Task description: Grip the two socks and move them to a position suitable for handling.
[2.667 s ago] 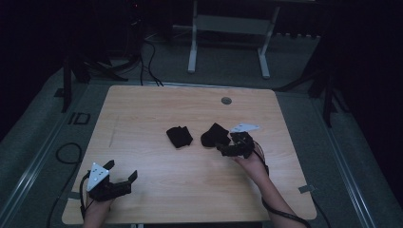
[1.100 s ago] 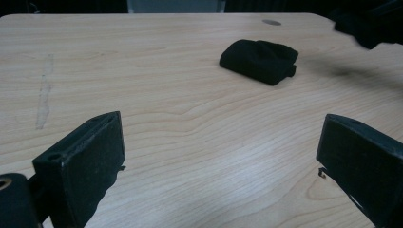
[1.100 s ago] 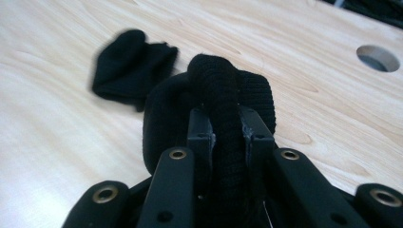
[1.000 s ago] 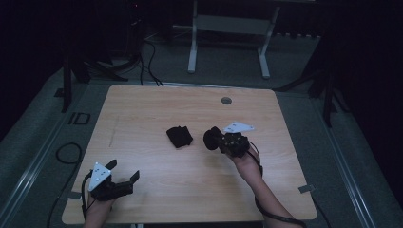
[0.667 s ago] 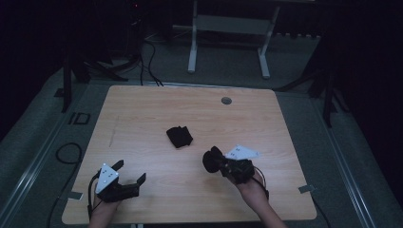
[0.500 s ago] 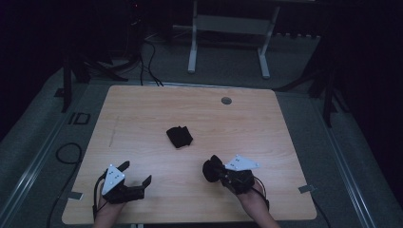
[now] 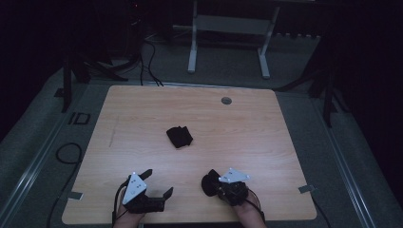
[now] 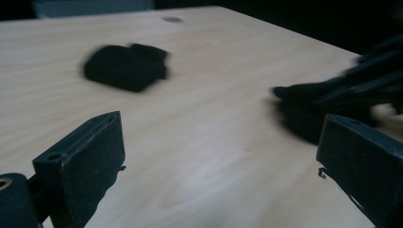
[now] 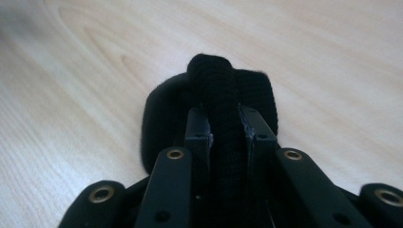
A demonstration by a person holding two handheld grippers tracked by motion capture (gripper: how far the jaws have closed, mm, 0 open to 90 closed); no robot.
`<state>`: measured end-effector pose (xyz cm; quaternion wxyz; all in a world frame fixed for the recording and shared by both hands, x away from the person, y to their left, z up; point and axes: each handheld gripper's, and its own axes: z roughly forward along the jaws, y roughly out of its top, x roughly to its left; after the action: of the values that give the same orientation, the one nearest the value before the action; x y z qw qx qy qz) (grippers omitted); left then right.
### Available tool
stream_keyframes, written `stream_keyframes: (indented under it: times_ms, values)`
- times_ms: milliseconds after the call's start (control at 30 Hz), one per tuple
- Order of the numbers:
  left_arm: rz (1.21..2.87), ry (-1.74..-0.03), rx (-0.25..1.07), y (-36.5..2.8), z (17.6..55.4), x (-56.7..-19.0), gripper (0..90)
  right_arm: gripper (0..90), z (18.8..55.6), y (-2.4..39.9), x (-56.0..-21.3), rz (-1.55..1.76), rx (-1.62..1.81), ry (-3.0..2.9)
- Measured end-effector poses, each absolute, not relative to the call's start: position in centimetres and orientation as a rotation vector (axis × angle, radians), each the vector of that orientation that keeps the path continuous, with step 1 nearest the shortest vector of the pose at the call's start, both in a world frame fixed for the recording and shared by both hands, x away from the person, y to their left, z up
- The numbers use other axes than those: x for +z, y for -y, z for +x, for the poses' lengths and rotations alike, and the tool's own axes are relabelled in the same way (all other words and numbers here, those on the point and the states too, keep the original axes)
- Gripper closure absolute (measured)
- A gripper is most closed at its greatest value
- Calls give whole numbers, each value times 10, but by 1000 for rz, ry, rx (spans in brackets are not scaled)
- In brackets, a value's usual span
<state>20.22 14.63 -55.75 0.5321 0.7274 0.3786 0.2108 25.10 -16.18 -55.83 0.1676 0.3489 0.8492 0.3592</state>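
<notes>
A black knitted sock is pinched between the pads of my right gripper, its bulk bulging out beyond the tips. The jaws have just been opening a little, with the sock still pressed between them. In the high view this right gripper and its sock hang low near the table's front edge. A second black sock, folded, lies alone mid-table; the left gripper view shows it ahead. My left gripper stands open and holds nothing, its jaws wide apart just above the wood.
The light wooden table has a round cable hole at the back. Both hands sit close to its front edge. Beyond the table stand a white frame and floor cables.
My right gripper has carried its sock from beside the folded sock toward the front edge and lower. The left gripper has slid to the right along the front.
</notes>
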Motion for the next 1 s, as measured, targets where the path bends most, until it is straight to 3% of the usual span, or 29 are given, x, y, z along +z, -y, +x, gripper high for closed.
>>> stream_keyframes:
  times_ms: [233,300,400,433,533,600,733,1000]
  values:
    - [1844,-875,357,-132,205,-563,24,717,250,157,-564,981,1008,-2421]
    - [1866,-861,334,-129,206,-564,24,604,252,158,-560,990,1034,-2461]
    - [1874,-842,293,-125,208,-564,24,509,249,163,-544,979,1117,-2460]
    - [1867,-840,285,-123,209,-564,65,476,249,166,-534,972,1153,-2446]
    - [1883,-812,243,-112,213,-564,84,443,255,177,-513,970,1216,-2415]
    - [1889,-793,234,-108,214,-564,165,444,260,181,-510,972,1208,-2408]
    - [1997,-758,167,-78,225,-567,209,438,285,190,-522,1057,1188,-2492]
    - [2119,-748,188,-53,239,-572,310,444,286,181,-551,1028,1100,-2584]
